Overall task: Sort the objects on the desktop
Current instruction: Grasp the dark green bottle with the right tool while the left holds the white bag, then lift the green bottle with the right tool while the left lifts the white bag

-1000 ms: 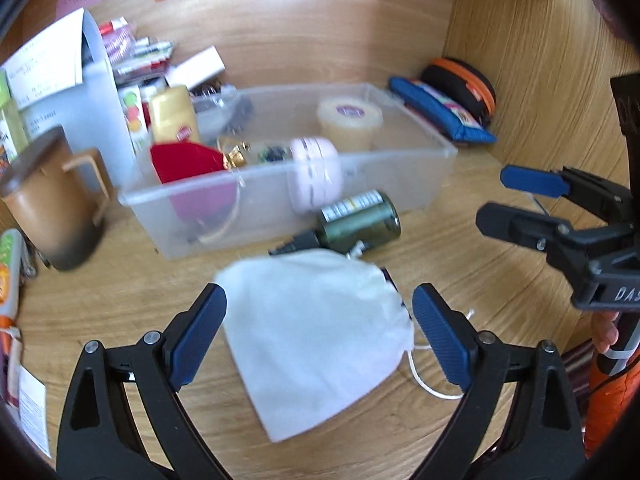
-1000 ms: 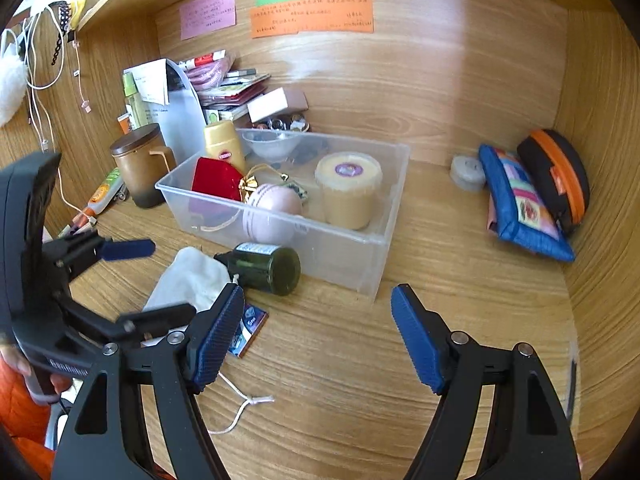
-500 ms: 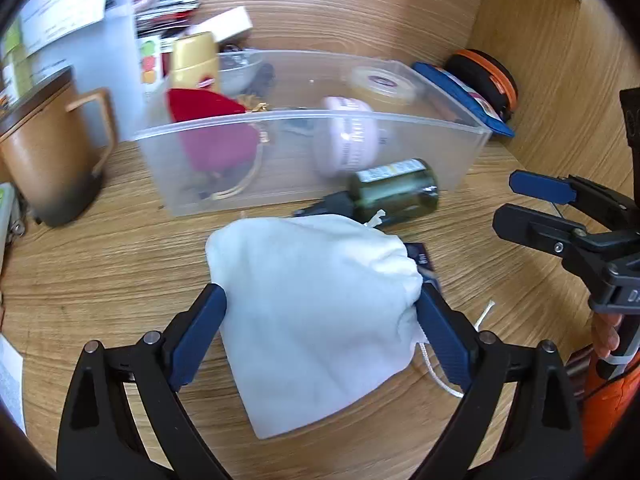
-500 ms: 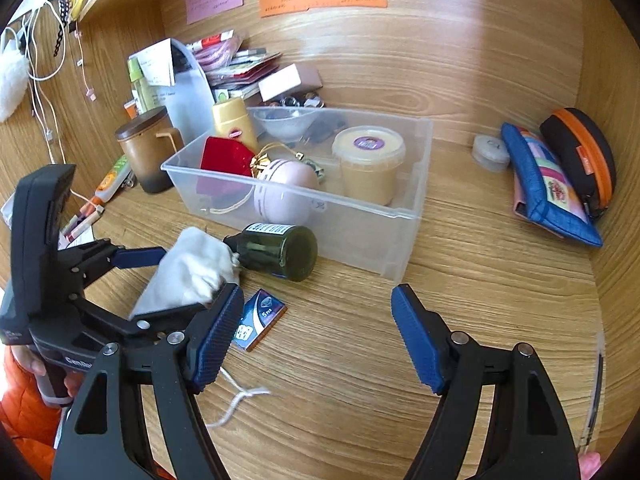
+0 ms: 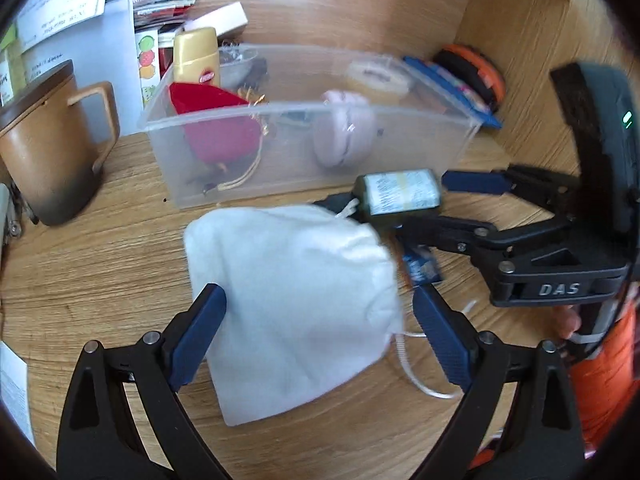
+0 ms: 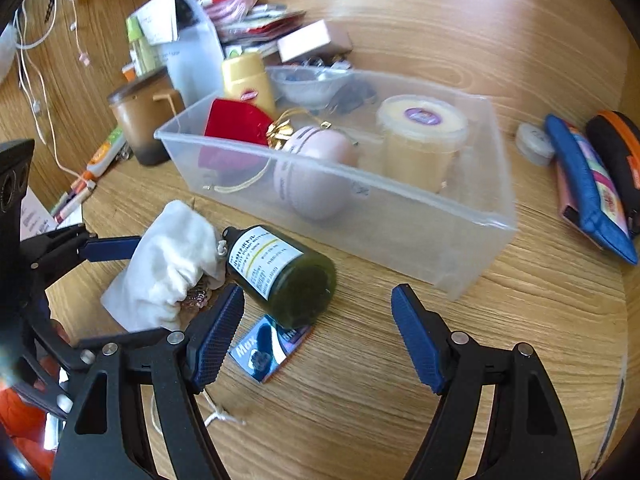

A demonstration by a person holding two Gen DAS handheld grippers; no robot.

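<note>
Here, soft white cloth pouch (image 5: 296, 300) between the left hand-held gripper (image 5: 320, 336)'s spread ribbed pads, right hand-held gripper (image 6: 318, 338) likewise unclenched

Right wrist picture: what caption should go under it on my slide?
Open right gripper hovers over a dark green bottle lying beside a clear bin on the desk.

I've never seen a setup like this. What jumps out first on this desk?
The eye goes first to a white drawstring pouch lying on the wooden desk between the open fingers of the left gripper. Right behind it a dark green bottle lies on its side, with the open right gripper close over it. Behind both stands a clear plastic bin holding a red pouch, a pink round case and a lidded tub.
</note>
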